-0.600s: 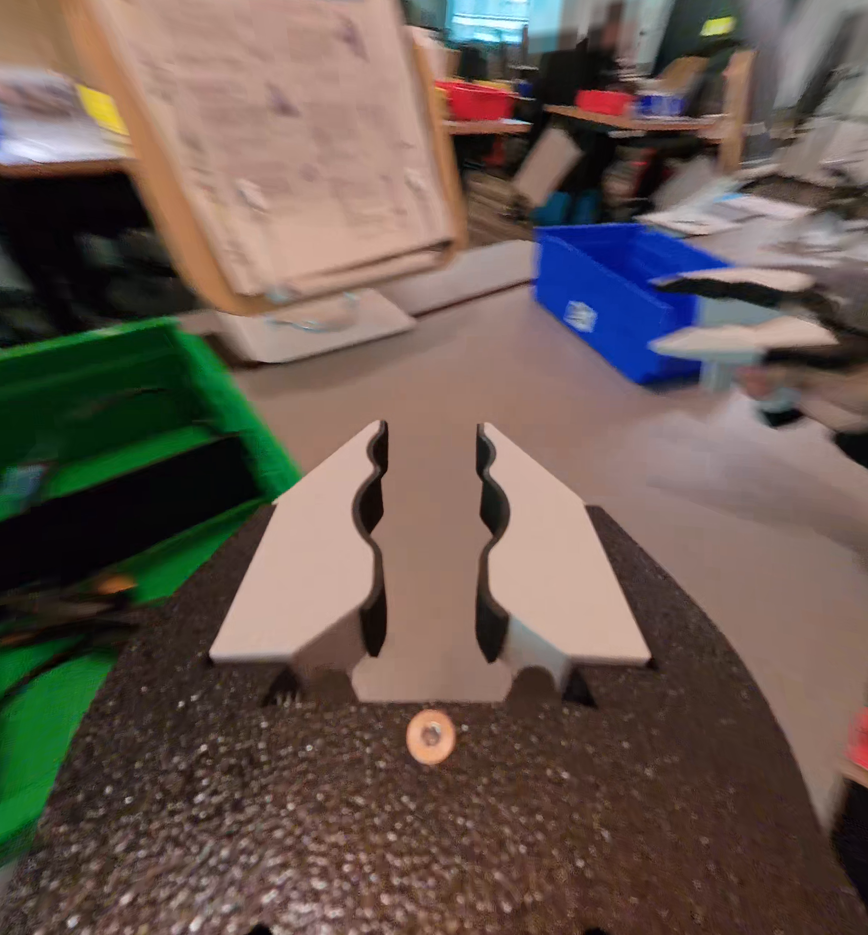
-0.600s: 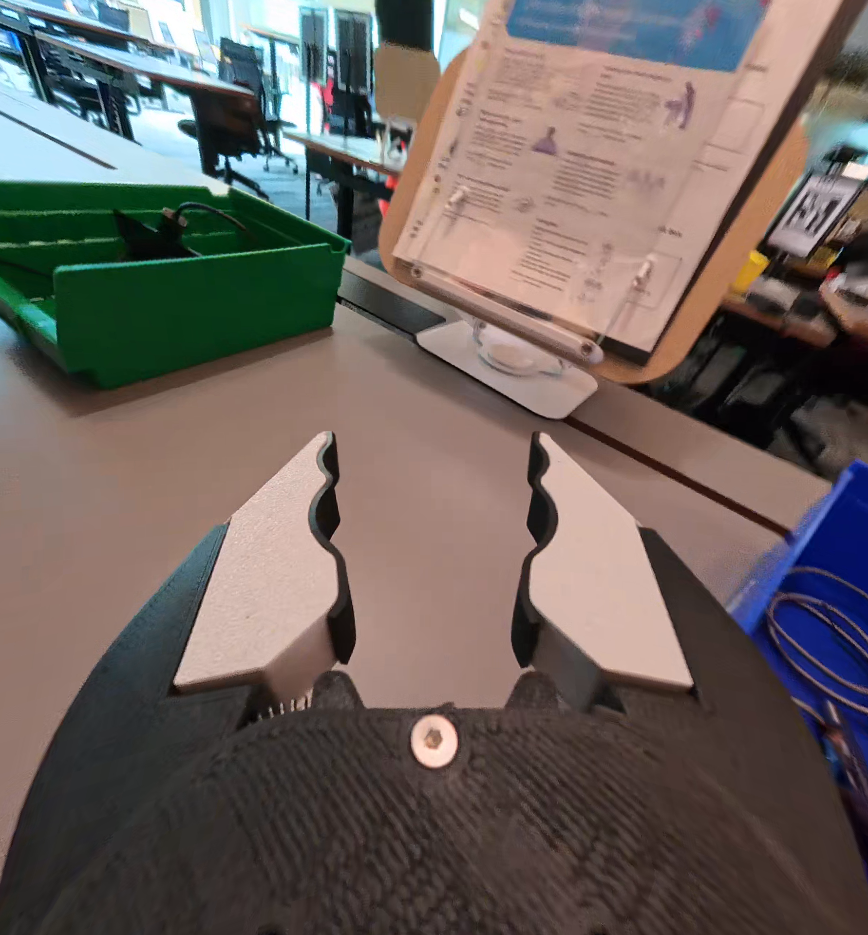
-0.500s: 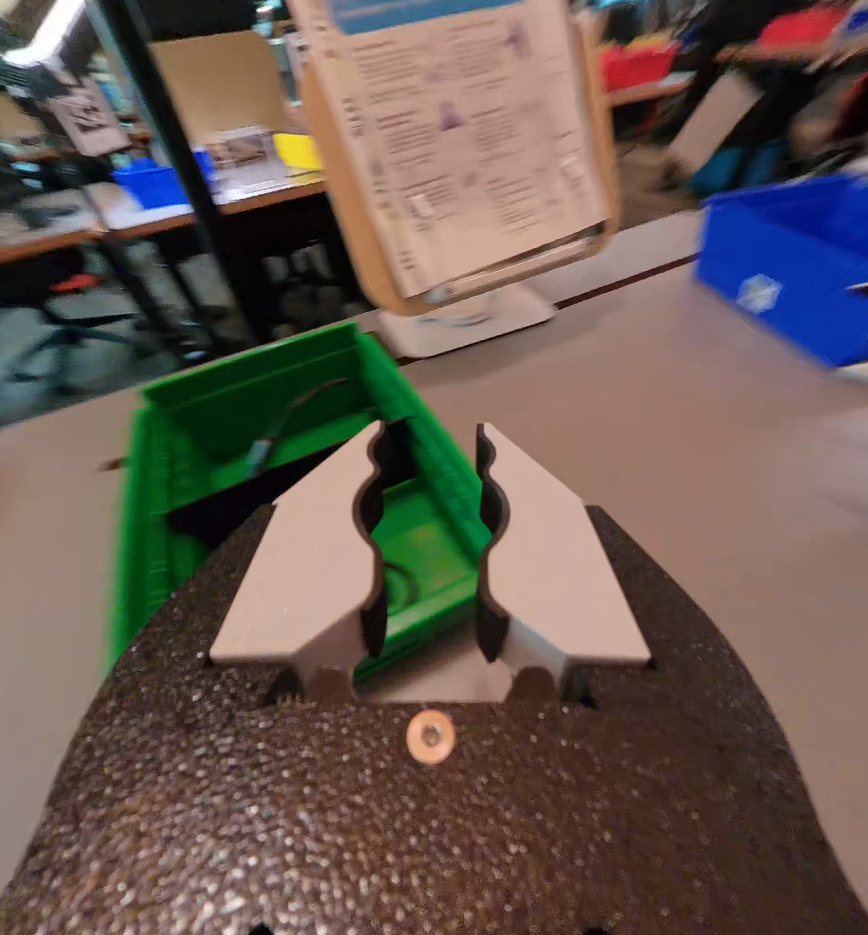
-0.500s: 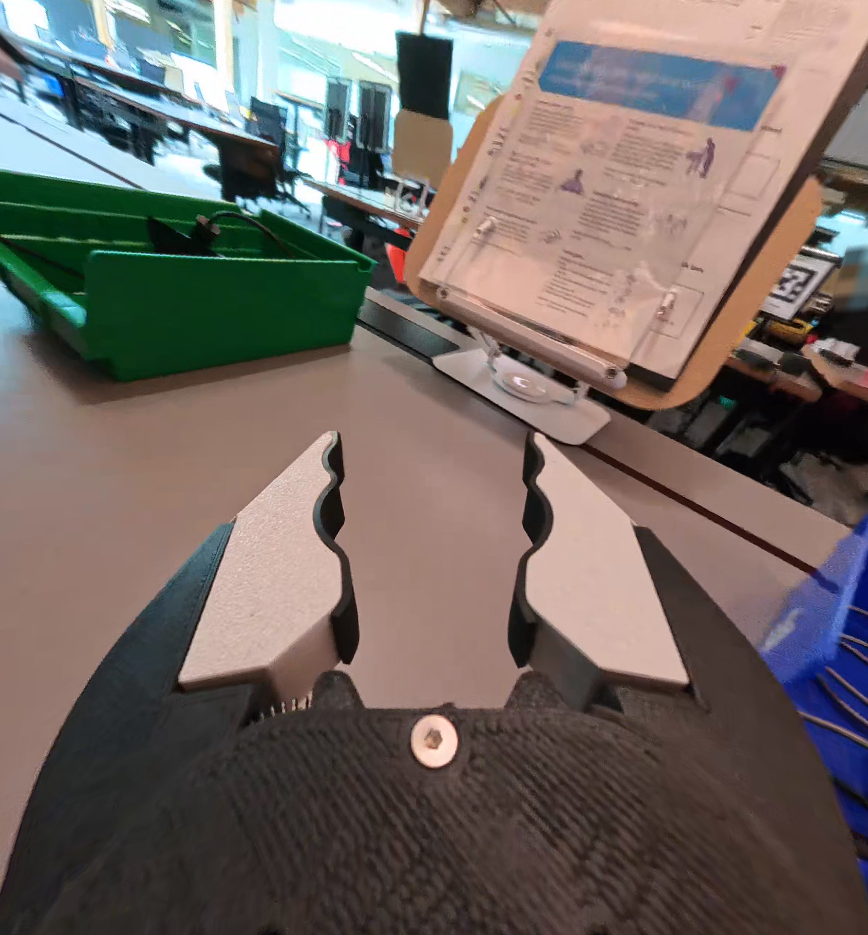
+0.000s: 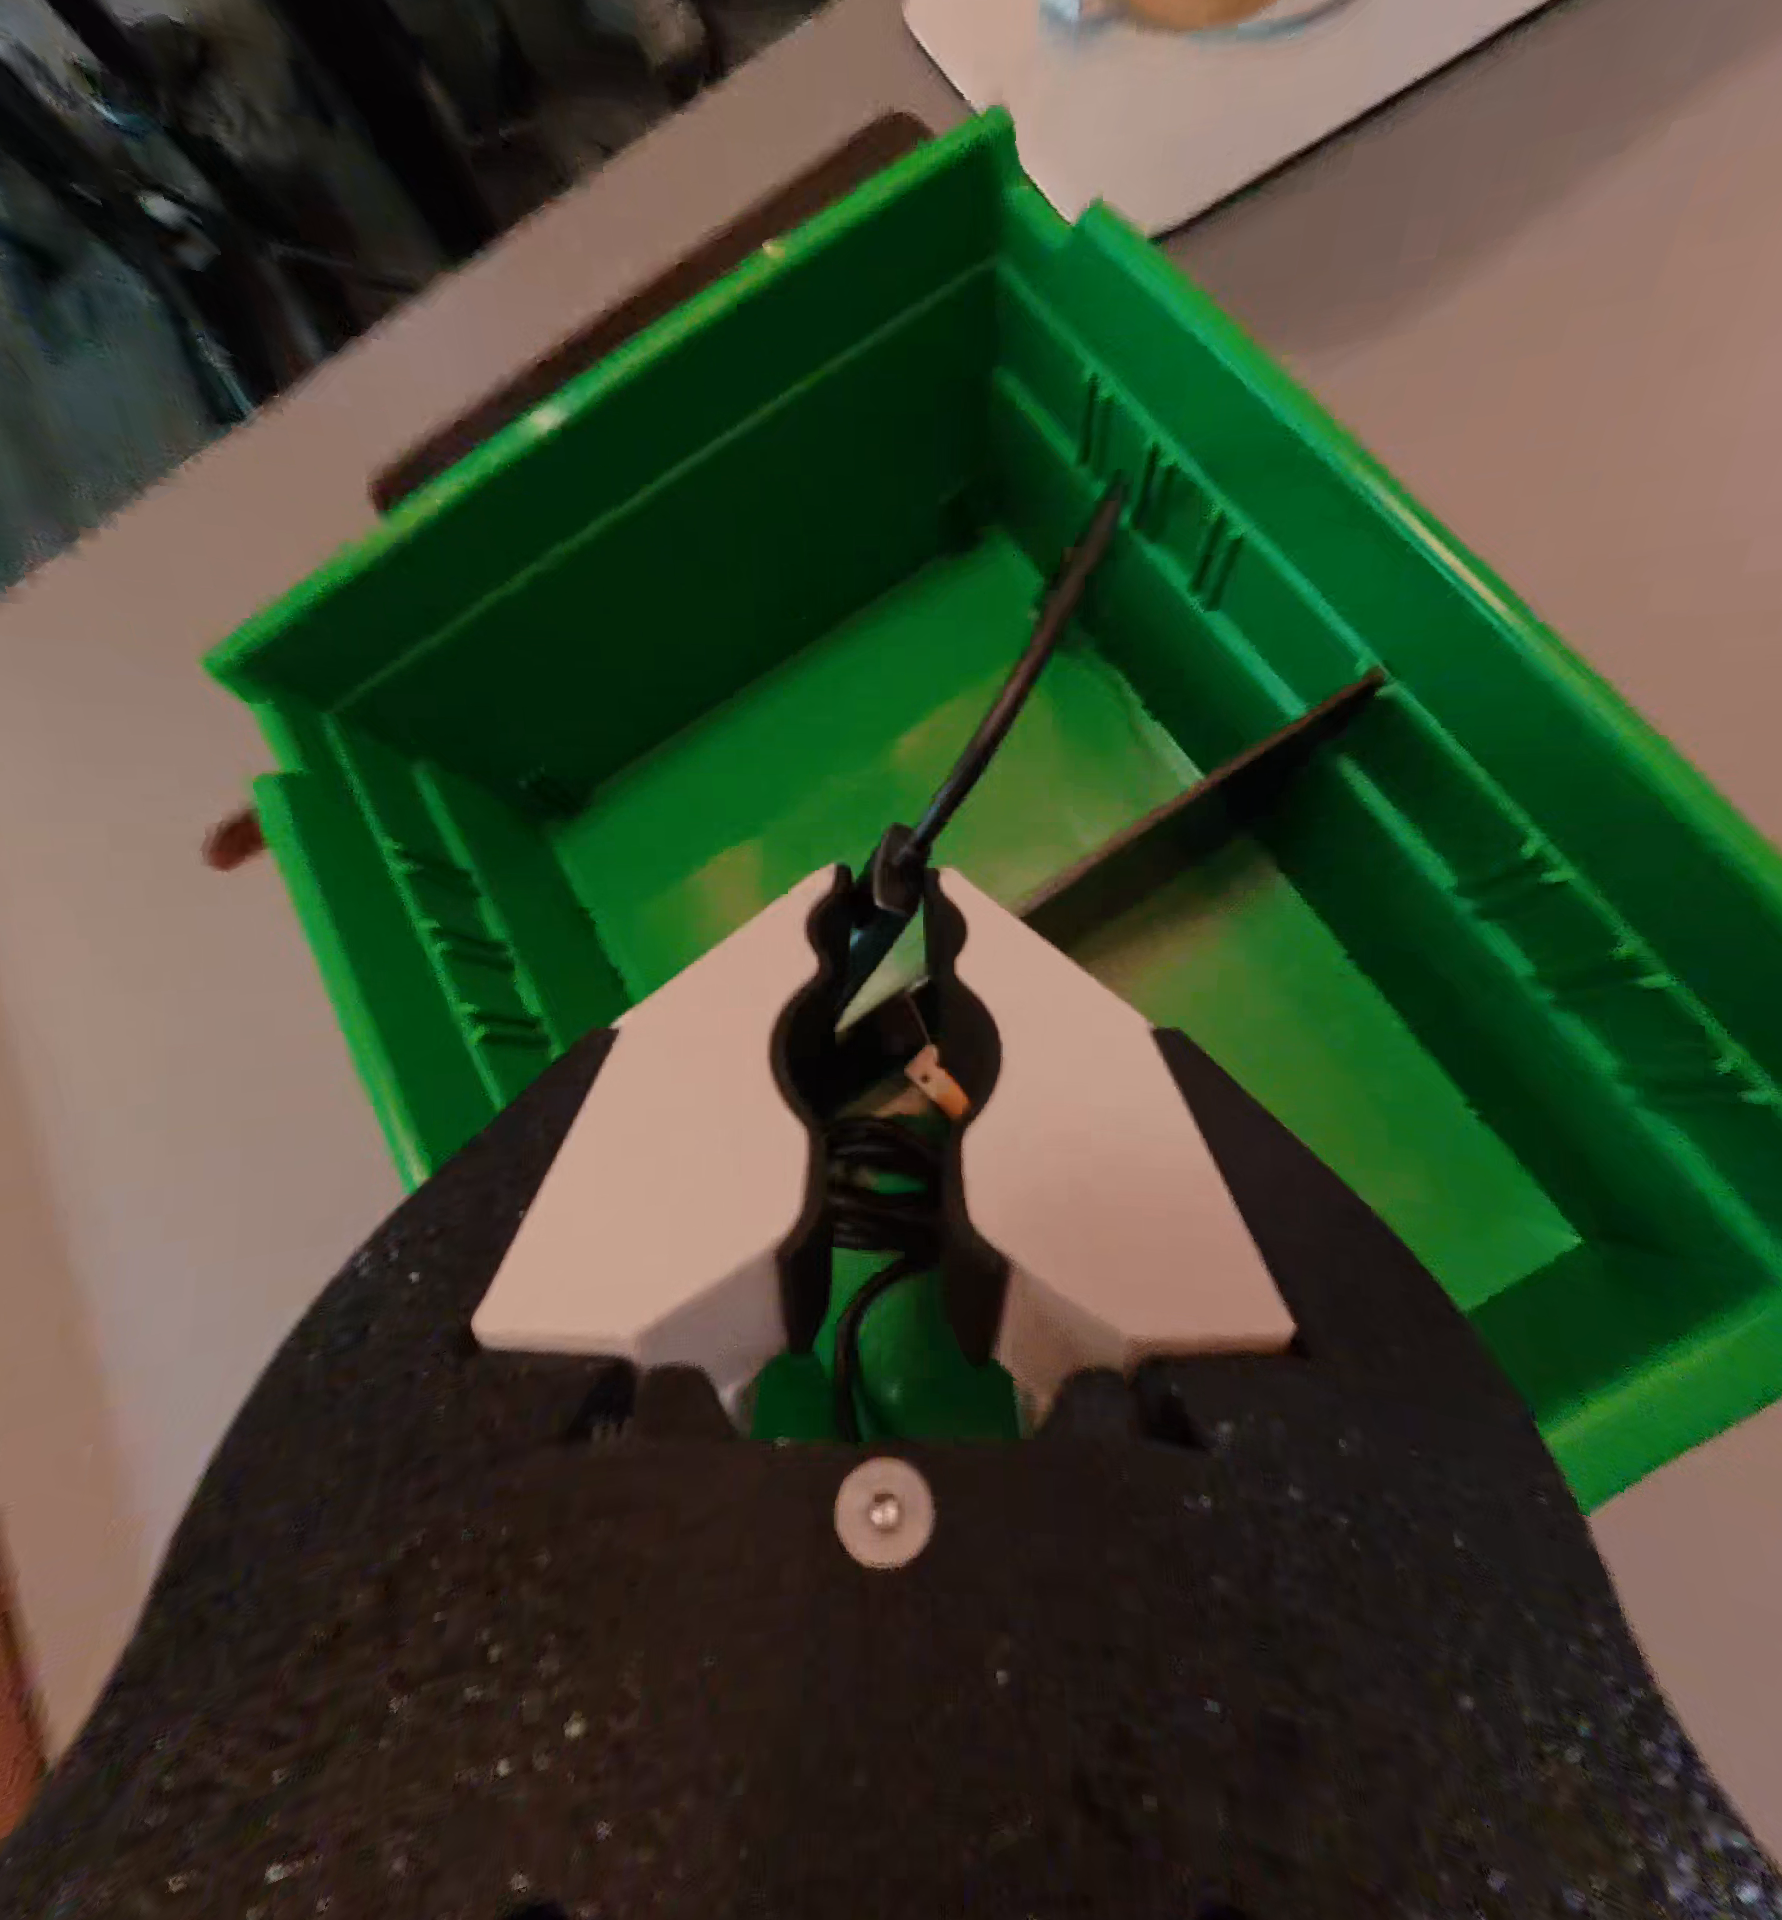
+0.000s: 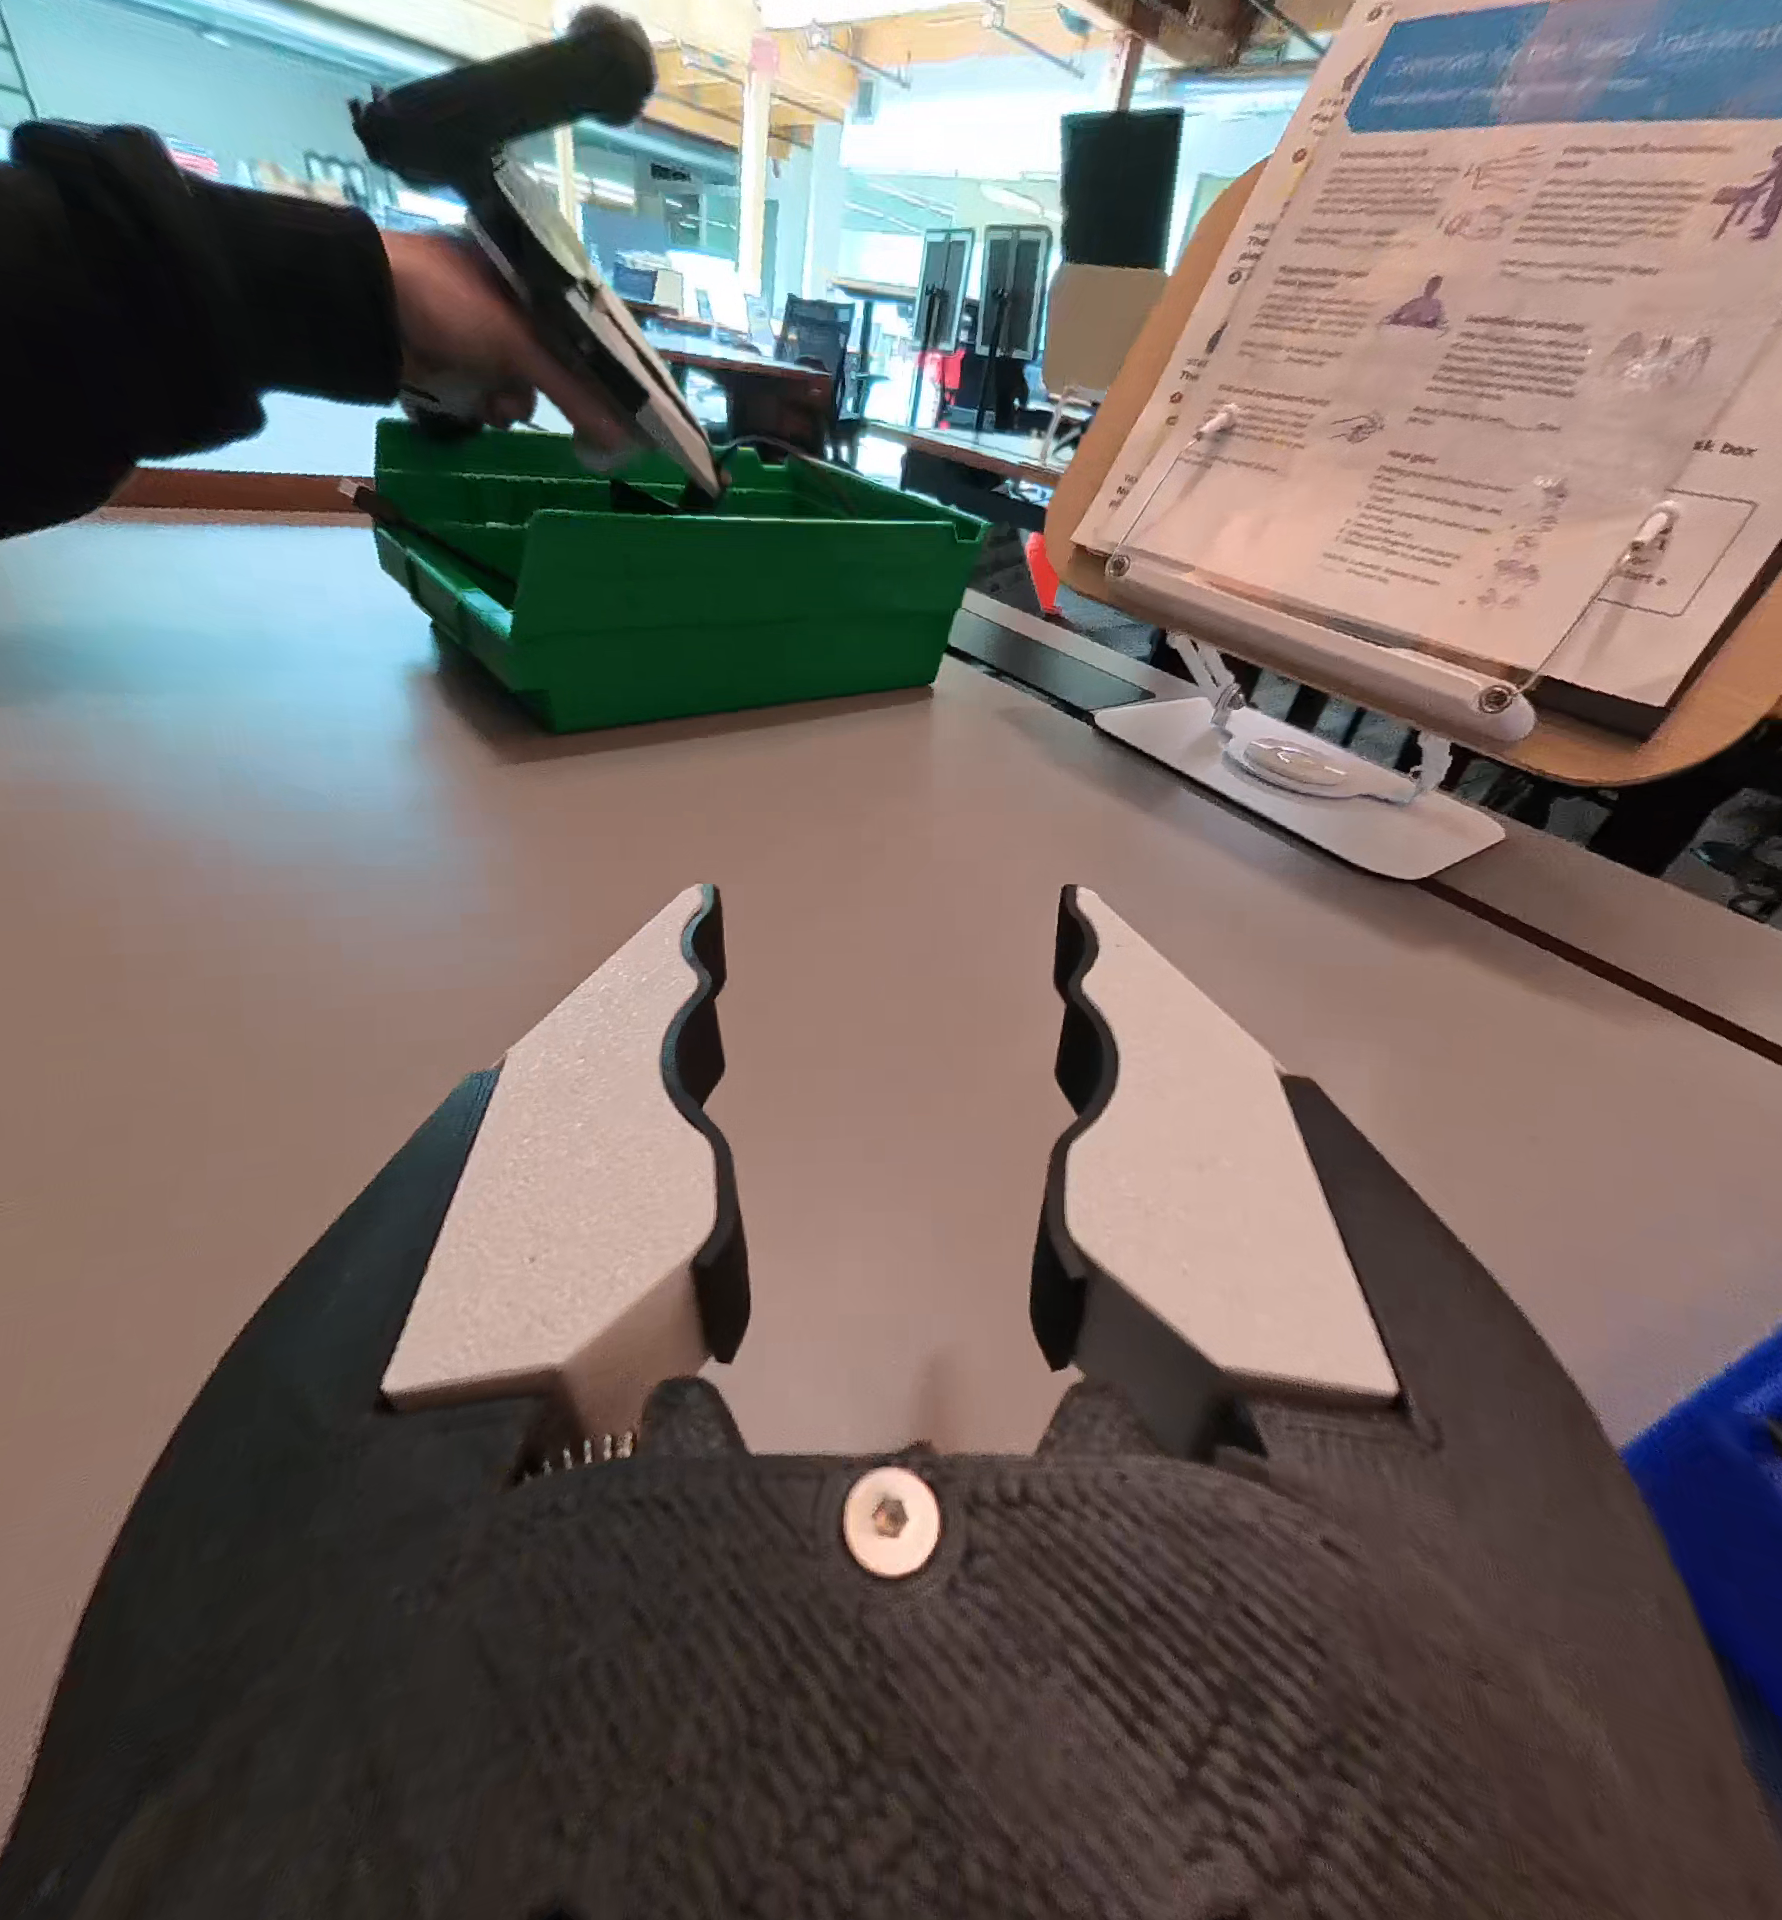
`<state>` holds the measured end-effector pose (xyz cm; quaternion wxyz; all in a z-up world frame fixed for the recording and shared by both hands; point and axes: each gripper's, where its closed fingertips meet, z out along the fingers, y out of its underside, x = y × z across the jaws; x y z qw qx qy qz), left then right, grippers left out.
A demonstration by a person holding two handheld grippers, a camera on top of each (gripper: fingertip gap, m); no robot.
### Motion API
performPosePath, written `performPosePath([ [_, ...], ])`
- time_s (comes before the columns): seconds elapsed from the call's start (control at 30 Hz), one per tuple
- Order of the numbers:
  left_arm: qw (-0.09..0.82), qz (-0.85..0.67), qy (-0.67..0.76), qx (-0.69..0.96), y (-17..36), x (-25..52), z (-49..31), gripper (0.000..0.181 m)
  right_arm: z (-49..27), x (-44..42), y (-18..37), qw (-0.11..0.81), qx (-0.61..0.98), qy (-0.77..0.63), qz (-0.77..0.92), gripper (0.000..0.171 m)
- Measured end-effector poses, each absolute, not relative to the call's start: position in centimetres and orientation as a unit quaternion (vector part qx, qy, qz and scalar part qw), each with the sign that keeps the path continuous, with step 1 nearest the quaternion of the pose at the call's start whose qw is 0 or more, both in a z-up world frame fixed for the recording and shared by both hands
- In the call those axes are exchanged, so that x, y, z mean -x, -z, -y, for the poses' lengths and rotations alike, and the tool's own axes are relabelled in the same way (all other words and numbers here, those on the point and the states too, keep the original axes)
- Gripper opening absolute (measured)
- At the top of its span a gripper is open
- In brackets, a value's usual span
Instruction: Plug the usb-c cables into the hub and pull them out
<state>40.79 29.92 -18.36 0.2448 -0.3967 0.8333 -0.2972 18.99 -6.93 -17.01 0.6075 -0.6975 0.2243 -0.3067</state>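
Note:
My left gripper [image 5: 885,894] reaches down into a green bin [image 5: 658,499] and is shut on a dark flat hub [image 5: 871,951]. A black cable [image 5: 1022,665] runs up and away from the hub's end. A coil of black cable [image 5: 866,1195] and a small metal-tipped plug [image 5: 937,1086] lie under the fingers on the bin floor. My right gripper [image 6: 887,914] is open and empty, low over the grey table. In the right wrist view the left gripper [image 6: 705,483] dips into the green bin [image 6: 721,623].
A black divider [image 5: 1209,800] crosses the green bin. A tilted document stand [image 6: 1489,364] on a white base [image 6: 1313,800] stands at the back right. A blue bin [image 6: 1760,1507] sits at the right edge. A dark-sleeved arm [image 6: 139,301] holds the left gripper. My hands' fingertips stand some 45 cm from each other.
My left gripper has swung left, dropped into the green bin and closed on the hub. My right gripper has stayed open and only shifted its view slightly.

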Motion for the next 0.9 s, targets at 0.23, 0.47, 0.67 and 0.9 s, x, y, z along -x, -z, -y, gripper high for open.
performPosePath([
  [0.23, 0.501, -0.785, 0.294, 0.216, 6.6, -36.8, -23.2, 0.007, 8.7, -19.6, 15.1, 0.617, 0.665, 0.314, -0.279, 0.06],
  [0.47, 0.348, -0.68, 0.595, 0.252, -1.8, -26.4, -10.4, 0.007, 5.3, -17.7, 11.8, 0.594, 0.659, 0.413, -0.205, 0.072],
  [0.67, 0.001, -0.597, 0.737, 0.318, 1.0, -21.1, -2.9, 0.007, 4.7, -16.9, 9.8, 0.608, 0.608, 0.478, -0.179, 0.077],
  [0.9, -0.228, -0.498, 0.741, 0.388, 5.2, -19.0, 0.0, 0.007, 4.4, -15.7, 9.4, 0.659, 0.56, 0.482, -0.143, 0.044],
])
